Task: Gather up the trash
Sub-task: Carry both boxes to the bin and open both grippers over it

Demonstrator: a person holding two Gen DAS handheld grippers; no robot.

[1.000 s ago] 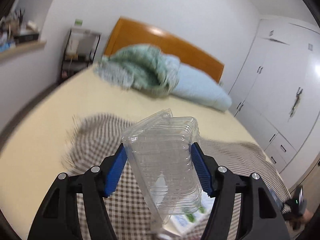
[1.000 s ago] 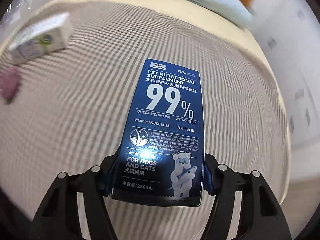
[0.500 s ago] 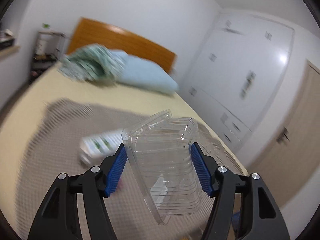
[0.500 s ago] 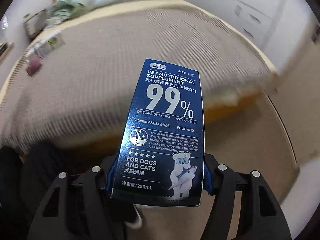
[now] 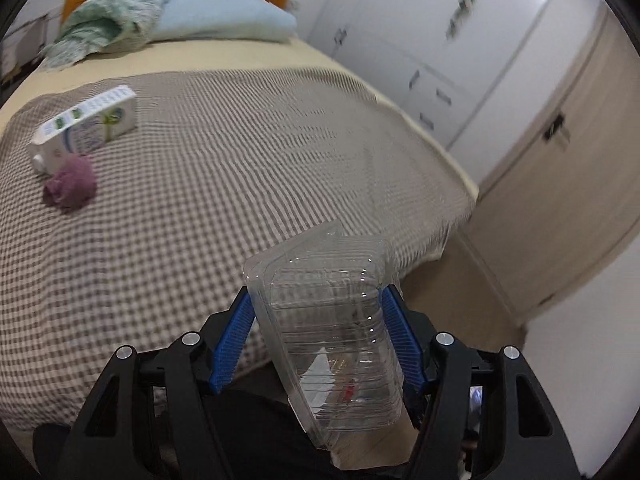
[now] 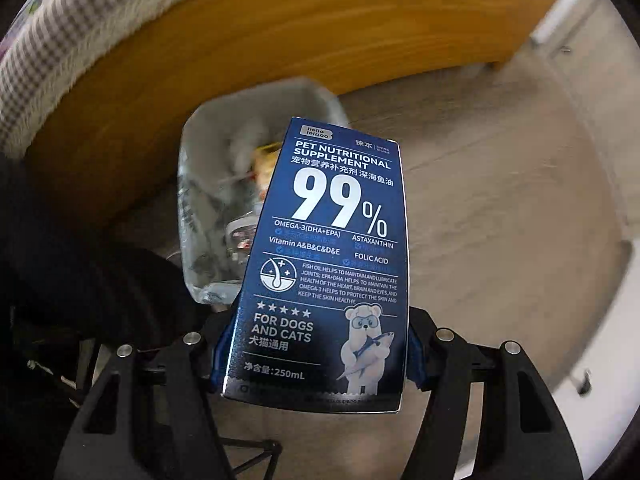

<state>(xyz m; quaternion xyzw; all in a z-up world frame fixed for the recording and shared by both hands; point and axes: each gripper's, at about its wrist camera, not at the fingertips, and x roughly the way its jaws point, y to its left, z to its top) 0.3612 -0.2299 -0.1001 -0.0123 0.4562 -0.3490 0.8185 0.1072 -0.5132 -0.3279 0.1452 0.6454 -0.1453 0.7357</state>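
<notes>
Left gripper (image 5: 316, 340) clamped on clear clamshell (image 5: 328, 340); view has swung from headboard toward bed foot and door (image 5: 560, 200). Carton (image 5: 86, 128) and purple wad (image 5: 70, 186) left on checked blanket (image 5: 240, 160).

Right gripper (image 6: 316, 344) clamped on blue supplement box (image 6: 328, 264), now pointing down over lined bin (image 6: 224, 208) beside bed frame (image 6: 240, 48); drop looks near. Pale wood floor (image 6: 500, 200).

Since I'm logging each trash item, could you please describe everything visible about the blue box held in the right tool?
The blue supplement box is a tall, glossy dark-blue carton printed "PET NUTRITIONAL SUPPLEMENT", "99%", "FOR DOGS AND CATS", with a bear holding a fish. It looks closed and undented. The right tool clamps its lower sides, printed face toward the camera, above a lined trash bin beside the bed frame.
</notes>
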